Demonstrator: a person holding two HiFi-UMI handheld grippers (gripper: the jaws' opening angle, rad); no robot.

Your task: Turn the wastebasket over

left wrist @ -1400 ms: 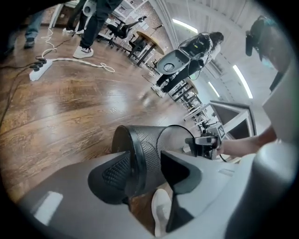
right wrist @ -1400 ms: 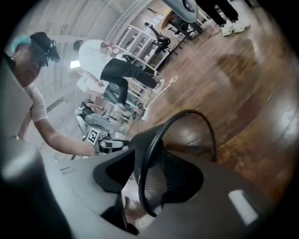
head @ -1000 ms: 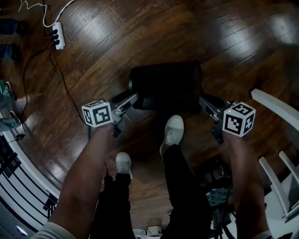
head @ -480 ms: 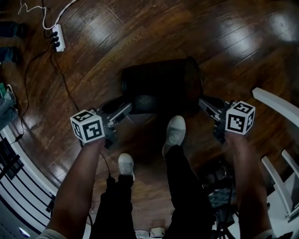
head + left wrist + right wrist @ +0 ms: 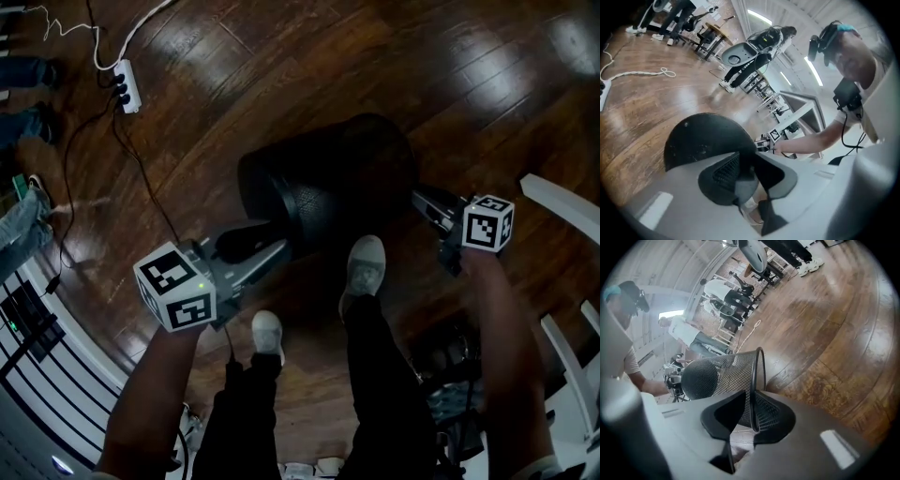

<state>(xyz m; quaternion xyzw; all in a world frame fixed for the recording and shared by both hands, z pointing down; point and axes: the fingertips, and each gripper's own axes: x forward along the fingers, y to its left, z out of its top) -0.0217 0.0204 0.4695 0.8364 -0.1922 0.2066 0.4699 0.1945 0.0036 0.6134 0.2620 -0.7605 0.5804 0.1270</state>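
Note:
The black mesh wastebasket (image 5: 337, 173) is tilted over the wooden floor in front of my feet, its solid base end raised at the left. My left gripper (image 5: 279, 236) is at that base end; its jaws have just been closing, and the base edge (image 5: 701, 138) sits between the left gripper (image 5: 747, 171) pads. My right gripper (image 5: 420, 199) is at the low rim end. In the right gripper view the wire rim and mesh wall (image 5: 717, 373) pass between the right gripper (image 5: 751, 416) pads, which have just opened slightly but still hold them.
My two white shoes (image 5: 366, 267) (image 5: 267, 333) stand just behind the basket. A white power strip (image 5: 124, 86) with cables lies far left, near another person's legs (image 5: 19, 225). A white frame (image 5: 562, 211) stands at the right. Chairs and desks (image 5: 740, 58) line the far side.
The left gripper has risen and rolled, lifting the base end, so the basket went from lying on its side to tilted base-up. The right gripper sank a little with the rim.

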